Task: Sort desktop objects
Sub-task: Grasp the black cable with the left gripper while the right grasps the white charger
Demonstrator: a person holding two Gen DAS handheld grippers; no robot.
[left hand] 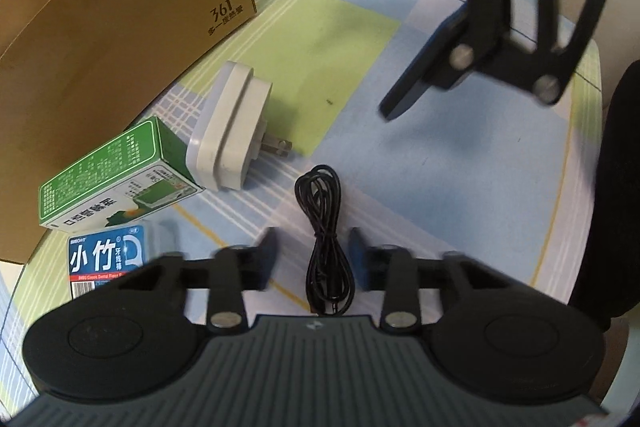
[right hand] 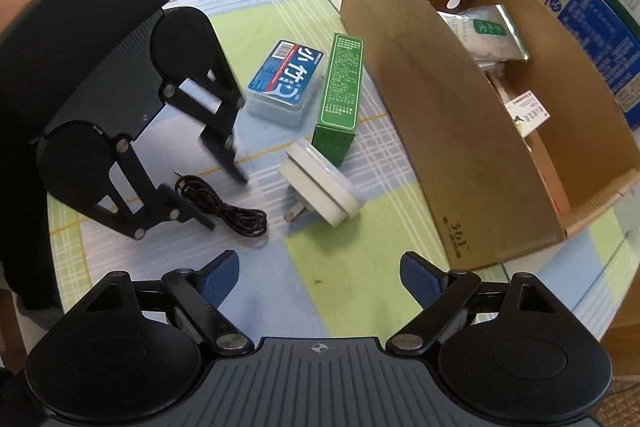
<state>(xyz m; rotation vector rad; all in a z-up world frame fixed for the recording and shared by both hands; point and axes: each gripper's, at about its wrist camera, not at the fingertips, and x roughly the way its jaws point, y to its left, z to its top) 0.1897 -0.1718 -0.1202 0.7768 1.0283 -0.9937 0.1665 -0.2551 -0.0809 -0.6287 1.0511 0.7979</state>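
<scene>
While a few packets already lie inside the brown cardboard box at upper right, four things remain on the tabletop: black coiled cable, white plug adapter, green carton, blue floss box. Left gripper fingers straddle the cable, narrowed, not pressing; right gripper fingers are wide, empty.

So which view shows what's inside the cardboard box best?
The right wrist view: it looks into the open box, showing packets and cards lying inside. The left wrist view shows only the box's outer wall and a sliver of rim; its contents are hidden.
</scene>
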